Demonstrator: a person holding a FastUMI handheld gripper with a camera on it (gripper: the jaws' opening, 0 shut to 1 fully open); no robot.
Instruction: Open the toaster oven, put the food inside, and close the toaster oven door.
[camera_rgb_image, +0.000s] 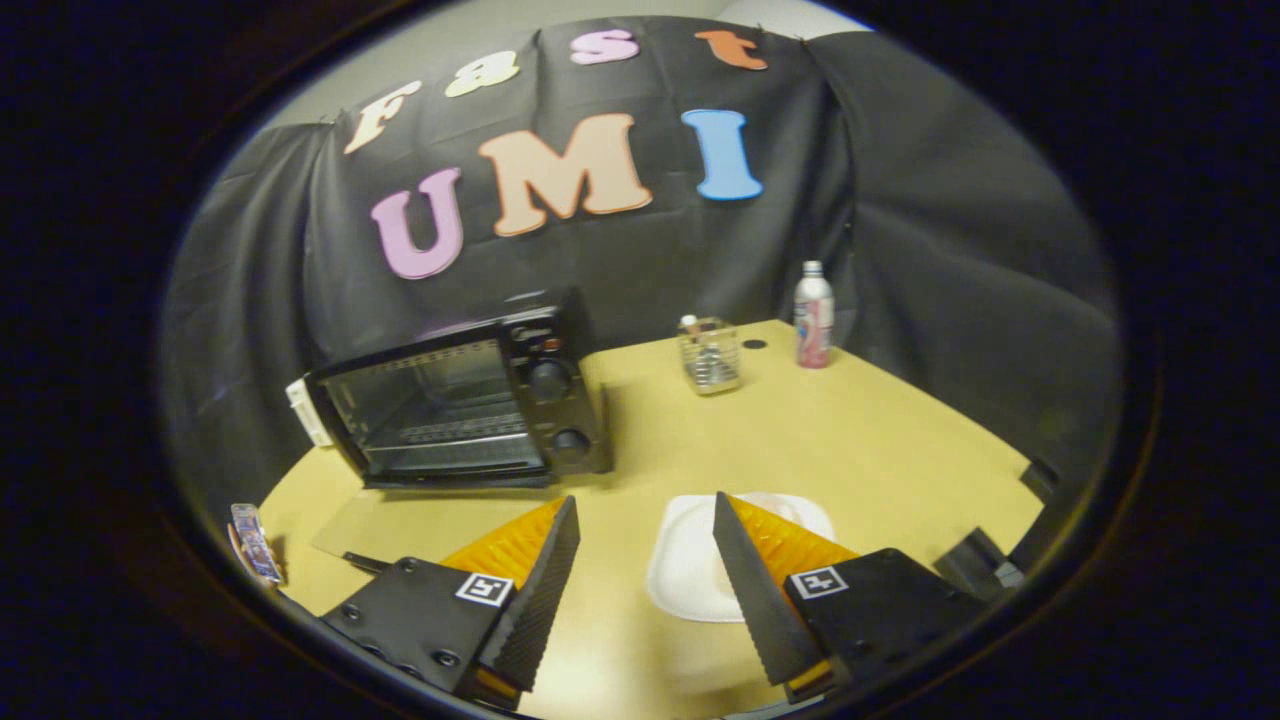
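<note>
The claw (640, 560) hangs wide open above the table (880, 440), holding nothing. A white plate (690, 570) lies between and just beyond the fingers, partly hidden behind the right one; whether it carries any food cannot be told from here.

The oven (465, 405) stands beyond the left finger, toward the table's far left side. Its glass door (435, 410) looks shut, with the racks visible through it and two knobs (552, 380) at its right. So the first step, opening the door, appears not yet done.

Risks from here, as a judgement: the door's grip is hard to make out, so the fingers could slip off it or catch the glass instead. A sharp pull may slide the light oven toward the table edge rather than swing the door down. The plate lies close ahead of the oven, so a dropping door or a swinging claw might knock it. A wire basket (710, 357) and a bottle (813, 315) stand well apart at the back, out of the way.
</note>
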